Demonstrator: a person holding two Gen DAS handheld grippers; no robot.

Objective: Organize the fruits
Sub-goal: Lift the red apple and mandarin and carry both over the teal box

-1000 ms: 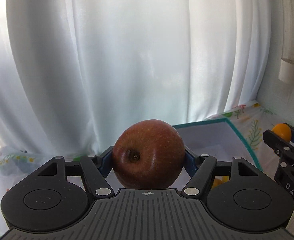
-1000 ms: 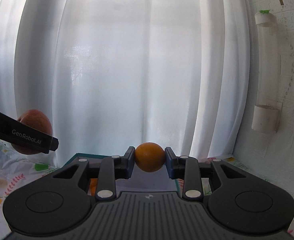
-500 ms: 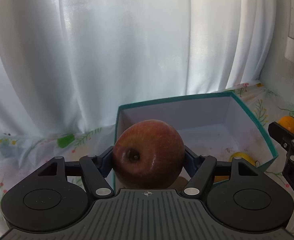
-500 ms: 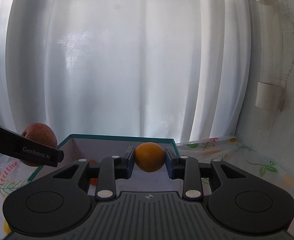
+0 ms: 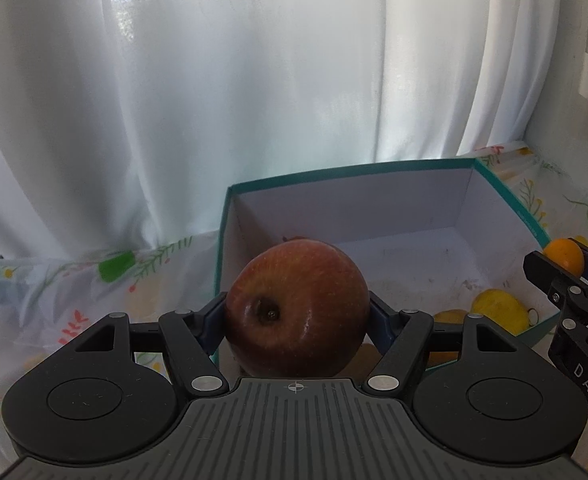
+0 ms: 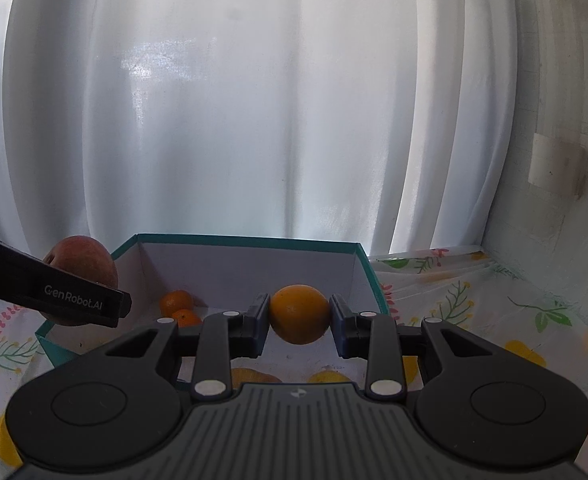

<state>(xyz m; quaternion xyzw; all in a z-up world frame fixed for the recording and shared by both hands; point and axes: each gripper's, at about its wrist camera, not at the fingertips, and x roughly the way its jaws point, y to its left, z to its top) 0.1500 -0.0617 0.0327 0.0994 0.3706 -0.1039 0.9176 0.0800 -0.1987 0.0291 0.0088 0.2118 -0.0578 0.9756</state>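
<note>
Gripping a red apple (image 5: pixel 298 308), the left gripper (image 5: pixel 297 316) has its blue-padded fingers (image 5: pixel 213 318) spread fairly wide and pressed against the fruit's two sides, with the apple's dark calyx pit facing the camera. The apple hangs just above the near left corner of an open teal-edged cardboard box (image 5: pixel 358 204) with a white inside, which stands on a table covered by a floral cloth (image 5: pixel 73 288) near the table's far edge, below a white curtain (image 5: pixel 253 80). Inside the box, toward its near right side, lie yellow fruits (image 5: pixel 496 310), partly hidden behind the gripper's frame. The right gripper (image 6: pixel 300 316) has its fingers (image 6: pixel 258 320) drawn close together and clamped on a small orange (image 6: pixel 300 314), held over the near part of the same box (image 6: pixel 253 242). In the right wrist view, two little oranges (image 6: pixel 177 304) sit touching each other by the box's left wall, and pale yellow fruit shows low behind the gripper's body, too hidden to name surely. In that view the apple (image 6: pixel 81 264) and the left gripper's black arm sit at the box's left rim; in the left wrist view the orange (image 5: pixel 564 256) and the right gripper (image 5: pixel 566 264) appear by the box's right rim. A white wall (image 6: pixel 554 220) closes the table's right edge.
</note>
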